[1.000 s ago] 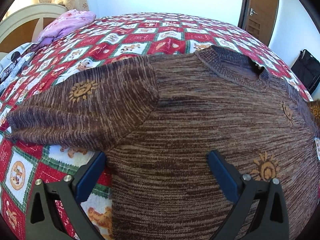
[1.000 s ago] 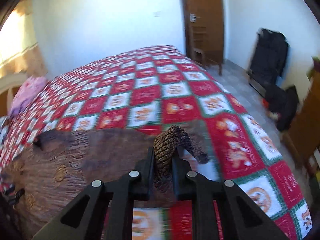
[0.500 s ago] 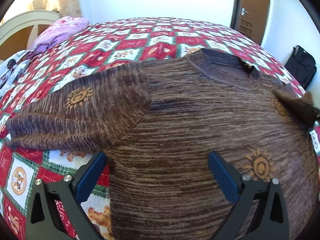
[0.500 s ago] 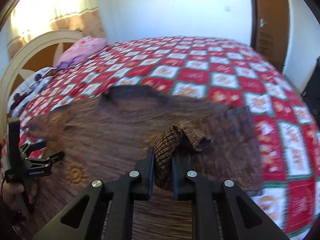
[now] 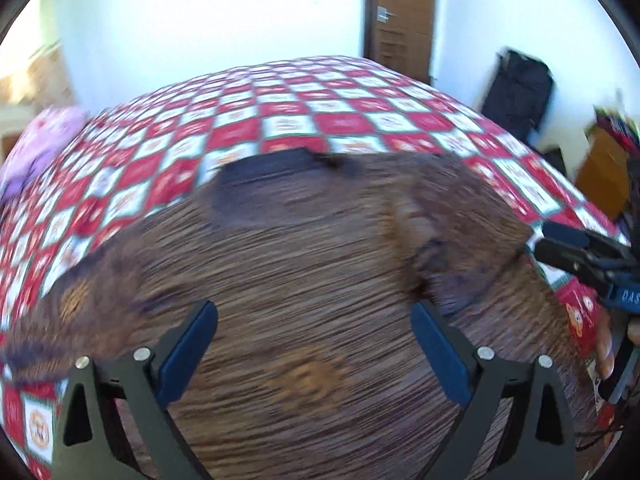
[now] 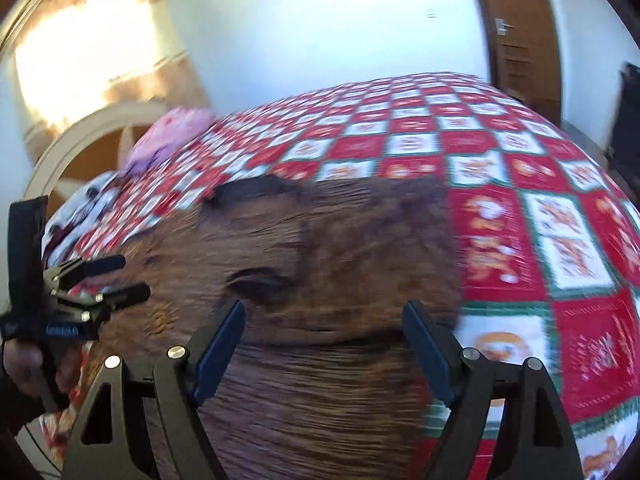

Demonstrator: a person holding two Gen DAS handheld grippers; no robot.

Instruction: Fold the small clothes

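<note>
A bed fills both views, spread with a quilt [image 6: 500,184] of red and white squares edged in green, each white square carrying a small orange figure; the print is smeared by motion blur. White walls rise behind it, with a brown wooden door [image 5: 400,12] at twelve o'clock in the left wrist view and at one o'clock in the right. A dark bag [image 5: 518,96] leans on the wall at two o'clock of the left view. In the right wrist view a curved pale headboard [image 6: 80,136] arcs at nine to ten o'clock under a sunlit curtain [image 6: 88,44], and a pink bundle [image 6: 172,132] lies on the quilt by it. The brown sweater [image 5: 304,264] lies flat on the quilt in the near middle of the bed, a streaky knit in light and dark brown with orange motifs, its darker ribbed collar [image 5: 272,164] at eleven o'clock and one sleeve [image 6: 380,240] folded in across the body. The left gripper [image 5: 314,340] hangs over the sweater with its blue-padded jaws spread wide and nothing between them. The right gripper [image 6: 324,340] likewise sits above the knit, its jaws opening, gripping nothing. A hand [image 6: 28,364] holds the left tool at eight o'clock.
</note>
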